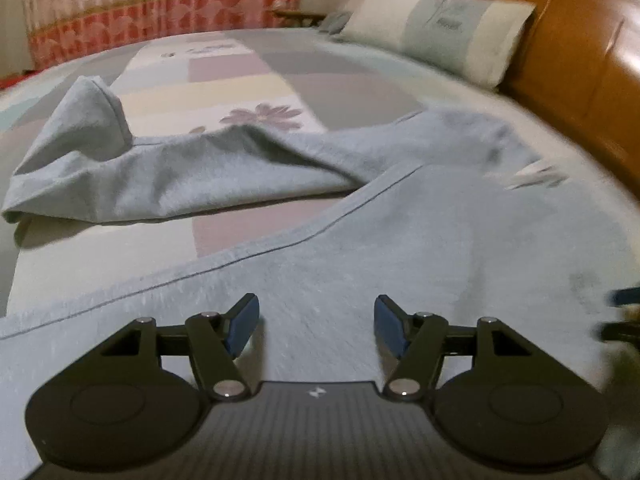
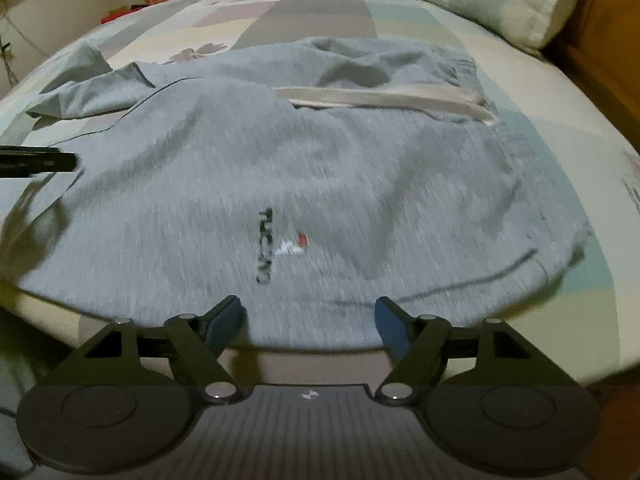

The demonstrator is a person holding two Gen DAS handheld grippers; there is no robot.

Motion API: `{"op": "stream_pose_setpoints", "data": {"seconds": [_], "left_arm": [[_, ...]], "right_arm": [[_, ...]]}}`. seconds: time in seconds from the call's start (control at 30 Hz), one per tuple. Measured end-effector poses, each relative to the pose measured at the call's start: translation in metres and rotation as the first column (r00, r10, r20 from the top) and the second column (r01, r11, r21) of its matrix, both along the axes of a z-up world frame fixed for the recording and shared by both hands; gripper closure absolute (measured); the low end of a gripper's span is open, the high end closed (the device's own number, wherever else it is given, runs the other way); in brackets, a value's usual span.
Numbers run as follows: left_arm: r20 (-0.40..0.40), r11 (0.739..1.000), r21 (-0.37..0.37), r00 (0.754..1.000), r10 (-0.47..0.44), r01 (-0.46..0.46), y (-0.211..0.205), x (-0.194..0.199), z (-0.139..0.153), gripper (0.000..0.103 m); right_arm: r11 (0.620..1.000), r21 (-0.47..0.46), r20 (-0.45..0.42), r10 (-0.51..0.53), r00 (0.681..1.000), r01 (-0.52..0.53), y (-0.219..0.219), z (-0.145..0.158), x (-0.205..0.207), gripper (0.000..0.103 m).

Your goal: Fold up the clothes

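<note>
A light grey-blue garment (image 2: 320,168) with a small dark logo (image 2: 266,246) lies spread on the bed, one sleeve (image 1: 132,168) stretched out to the left. My left gripper (image 1: 316,326) hovers open over the garment's near part, nothing between its blue pads. At the garment's front hem by the bed edge, my right gripper (image 2: 308,326) is open too, and its pads hold no cloth. The left gripper's dark fingers (image 2: 48,162) poke in at the left edge of the right wrist view. A pale band (image 2: 384,98) crosses the far part of the garment.
The bed has a patchwork floral cover (image 1: 240,92). A pillow (image 1: 440,28) rests against the wooden headboard (image 1: 580,40) at the right. A pink patterned curtain (image 1: 160,12) hangs behind the bed. The bed's front edge (image 2: 520,352) drops off just below the hem.
</note>
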State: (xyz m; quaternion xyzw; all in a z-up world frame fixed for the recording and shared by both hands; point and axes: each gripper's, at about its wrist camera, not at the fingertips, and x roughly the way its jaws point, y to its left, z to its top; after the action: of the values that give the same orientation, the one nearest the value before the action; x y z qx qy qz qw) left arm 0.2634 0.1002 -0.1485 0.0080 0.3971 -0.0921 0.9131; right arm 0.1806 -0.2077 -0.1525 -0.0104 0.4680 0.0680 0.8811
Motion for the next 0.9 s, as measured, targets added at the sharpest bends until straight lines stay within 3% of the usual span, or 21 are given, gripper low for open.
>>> {"op": "stream_pose_setpoints", "data": {"seconds": [0.1, 0.2, 0.3, 0.43, 0.53, 0.63, 0.83, 0.9], "left_arm": [[0.006, 1.000, -0.005, 1.000, 0.009, -0.009, 0.003, 0.002, -0.001, 0.037], [0.016, 1.000, -0.007, 1.000, 0.015, -0.015, 0.003, -0.002, 0.008, 0.038], [0.039, 0.999, -0.024, 0.999, -0.035, 0.036, -0.001, -0.003, 0.011, 0.037], [0.021, 0.998, -0.017, 0.998, -0.052, 0.053, -0.006, 0.005, -0.003, 0.037], [0.044, 1.000, 0.012, 0.999, -0.028, 0.028, 0.001, 0.000, -0.006, 0.035], [0.064, 0.994, 0.105, 0.998, 0.018, -0.025, 0.016, -0.008, -0.009, 0.034], [0.044, 0.994, 0.097, 0.998, 0.036, -0.040, 0.025, -0.008, 0.005, 0.038], [0.043, 0.998, 0.067, 0.999, -0.020, 0.017, 0.019, -0.010, 0.009, 0.035]], "right_arm": [[0.999, -0.033, -0.026, 0.017, 1.000, -0.018, 0.001, 0.005, -0.006, 0.025], [0.999, -0.017, 0.046, 0.044, 0.998, -0.043, 0.010, 0.019, 0.002, 0.025], [0.994, 0.005, 0.133, 0.105, 0.986, -0.106, 0.033, 0.029, 0.021, 0.025], [0.985, -0.007, 0.171, 0.171, 0.970, -0.173, 0.064, 0.012, 0.046, 0.025], [0.985, -0.026, 0.119, 0.171, 0.978, -0.169, 0.066, -0.009, 0.048, 0.023], [0.988, -0.012, 0.108, 0.154, 0.982, -0.154, 0.050, -0.008, 0.025, 0.017], [0.991, -0.033, 0.084, 0.134, 0.987, -0.132, 0.047, -0.010, 0.009, 0.006], [0.991, -0.037, 0.072, 0.127, 0.989, -0.125, 0.051, -0.010, 0.012, 0.004]]}}
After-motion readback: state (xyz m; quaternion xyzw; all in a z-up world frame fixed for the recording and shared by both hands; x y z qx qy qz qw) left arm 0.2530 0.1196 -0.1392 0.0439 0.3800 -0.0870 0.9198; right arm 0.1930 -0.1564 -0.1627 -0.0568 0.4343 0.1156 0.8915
